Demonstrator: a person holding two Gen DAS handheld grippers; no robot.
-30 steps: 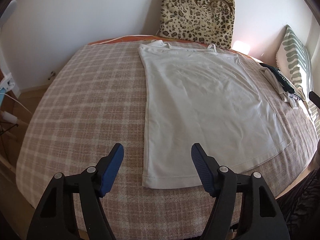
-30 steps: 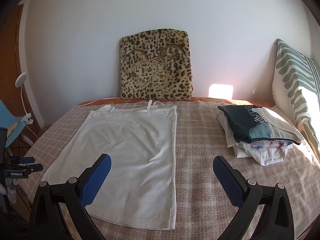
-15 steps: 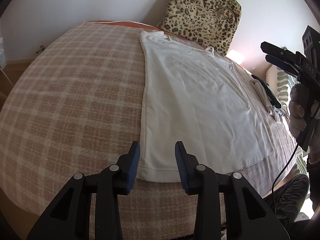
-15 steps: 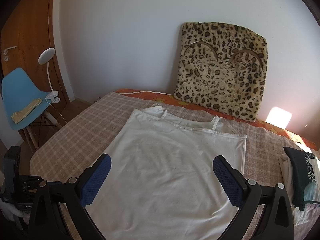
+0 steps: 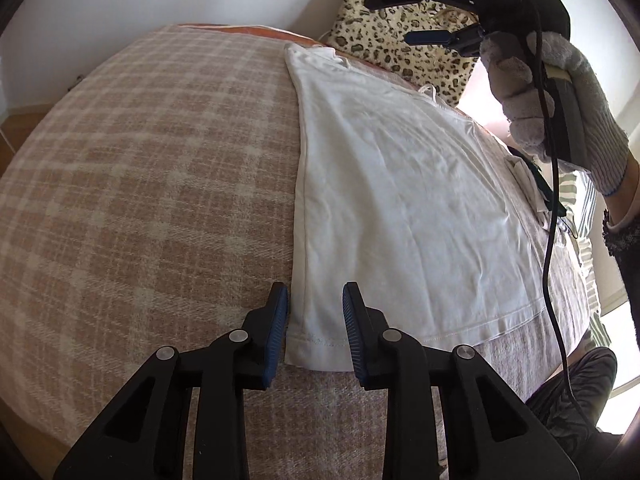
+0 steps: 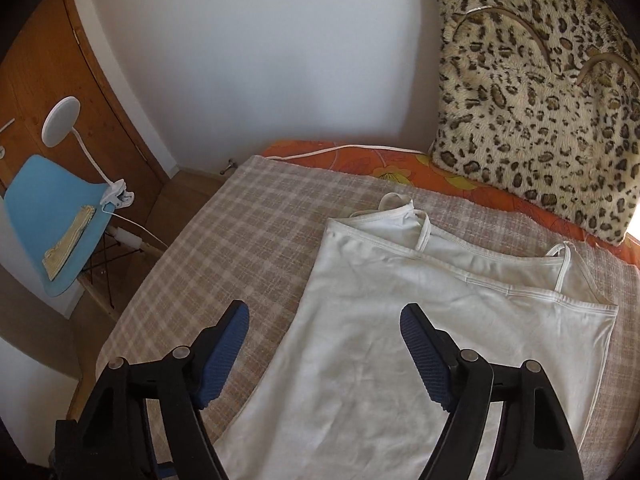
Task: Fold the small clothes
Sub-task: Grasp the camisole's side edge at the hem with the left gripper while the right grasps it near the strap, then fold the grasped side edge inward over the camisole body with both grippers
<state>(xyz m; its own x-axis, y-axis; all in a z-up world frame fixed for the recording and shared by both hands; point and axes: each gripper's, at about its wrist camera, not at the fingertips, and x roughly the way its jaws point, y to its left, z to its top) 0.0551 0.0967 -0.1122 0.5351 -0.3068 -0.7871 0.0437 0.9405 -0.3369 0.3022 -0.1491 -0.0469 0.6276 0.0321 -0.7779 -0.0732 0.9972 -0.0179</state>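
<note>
The white top (image 5: 400, 200) lay flat lengthwise, straps toward the leopard cushion (image 6: 532, 92), hem corner between the closing, unclamped left gripper (image 5: 315, 320); the right gripper (image 6: 325, 354) hovered released, narrowing.

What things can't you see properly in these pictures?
- Folded clothes pile: left wrist view, mostly hidden behind the gloved hand and its cable.
- White top: right wrist view, its bottom hem is cut off by the lower edge and the right hand-held gripper.
- Left hand-held gripper: whether its pads press the top's corner is unclear.
- Leopard cushion: cut off by the edge.
</note>
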